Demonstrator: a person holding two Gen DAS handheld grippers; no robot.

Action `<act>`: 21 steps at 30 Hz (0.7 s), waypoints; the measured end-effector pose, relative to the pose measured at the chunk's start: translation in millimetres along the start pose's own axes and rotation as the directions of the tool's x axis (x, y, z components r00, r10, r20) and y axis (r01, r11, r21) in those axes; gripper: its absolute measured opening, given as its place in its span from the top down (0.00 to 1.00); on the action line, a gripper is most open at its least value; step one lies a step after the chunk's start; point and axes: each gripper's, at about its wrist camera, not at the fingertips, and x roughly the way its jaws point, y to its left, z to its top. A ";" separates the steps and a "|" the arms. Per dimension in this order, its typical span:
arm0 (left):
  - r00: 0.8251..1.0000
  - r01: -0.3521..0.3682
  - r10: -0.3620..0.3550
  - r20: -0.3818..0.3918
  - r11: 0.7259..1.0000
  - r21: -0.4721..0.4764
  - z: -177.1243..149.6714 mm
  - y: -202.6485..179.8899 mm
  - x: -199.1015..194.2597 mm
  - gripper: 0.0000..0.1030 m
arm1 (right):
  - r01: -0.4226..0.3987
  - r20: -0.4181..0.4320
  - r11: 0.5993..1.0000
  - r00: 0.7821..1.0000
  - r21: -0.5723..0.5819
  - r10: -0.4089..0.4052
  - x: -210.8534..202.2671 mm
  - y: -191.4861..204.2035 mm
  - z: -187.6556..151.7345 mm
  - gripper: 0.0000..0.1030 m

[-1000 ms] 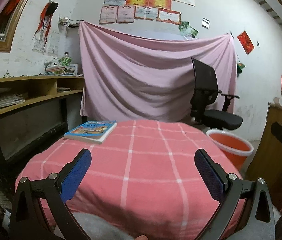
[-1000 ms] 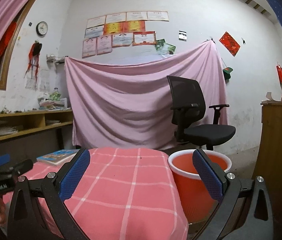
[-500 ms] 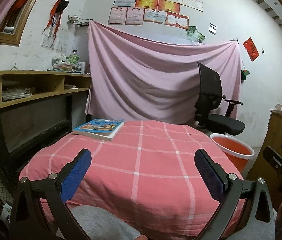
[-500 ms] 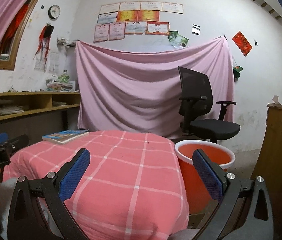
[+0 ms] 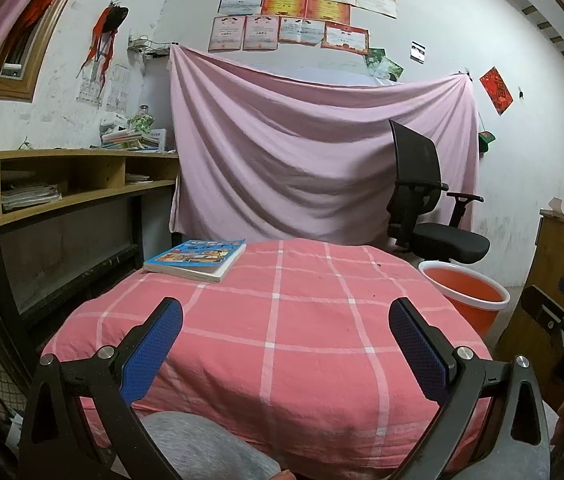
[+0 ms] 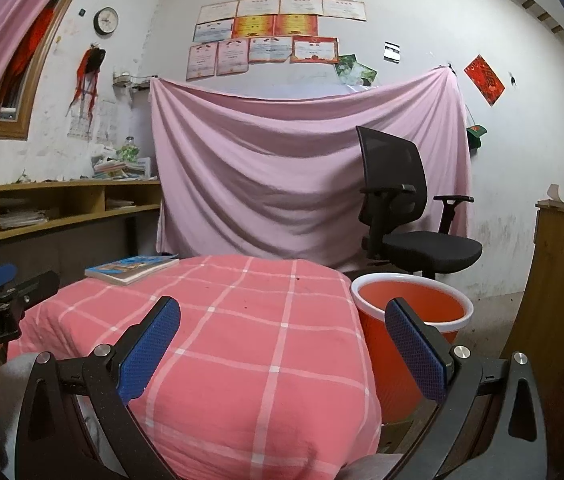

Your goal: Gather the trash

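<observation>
An orange bucket with a white rim (image 6: 412, 312) stands on the floor right of the table; it also shows in the left wrist view (image 5: 464, 294). My left gripper (image 5: 286, 320) is open and empty, held above the near edge of the table with the pink checked cloth (image 5: 306, 320). My right gripper (image 6: 282, 320) is open and empty, over the table's right edge beside the bucket. No trash is visible on the cloth. The right gripper shows at the right edge of the left wrist view (image 5: 562, 320); the left gripper shows at the left of the right wrist view (image 6: 1, 296).
A blue book (image 5: 195, 260) lies at the table's far left corner. A black office chair (image 5: 430, 216) stands behind the bucket. A wooden shelf desk (image 5: 65, 184) lines the left wall, a wooden cabinet (image 6: 562, 280) the right. A pink sheet (image 5: 314, 152) hangs behind.
Both grippers have pulled back and tilted slightly, so more of the table and the bucket shows. Both stay open and empty.
</observation>
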 end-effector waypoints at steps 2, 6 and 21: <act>1.000 -0.002 0.002 0.001 1.000 0.001 -0.4 -0.1 -0.2 0.02 | 0.001 -0.001 1.000 1.000 -0.001 -0.001 0.2 0.2 0.0 0.00; 1.000 -0.003 0.003 0.003 1.000 0.002 -0.3 -0.6 -0.1 0.02 | 0.001 -0.002 1.000 1.000 -0.001 -0.001 0.1 0.3 0.1 0.00; 1.000 -0.002 0.002 0.003 1.000 0.004 -1.6 -1.2 -0.8 0.02 | 0.001 -0.002 1.000 1.000 0.000 -0.001 0.1 0.7 0.1 0.00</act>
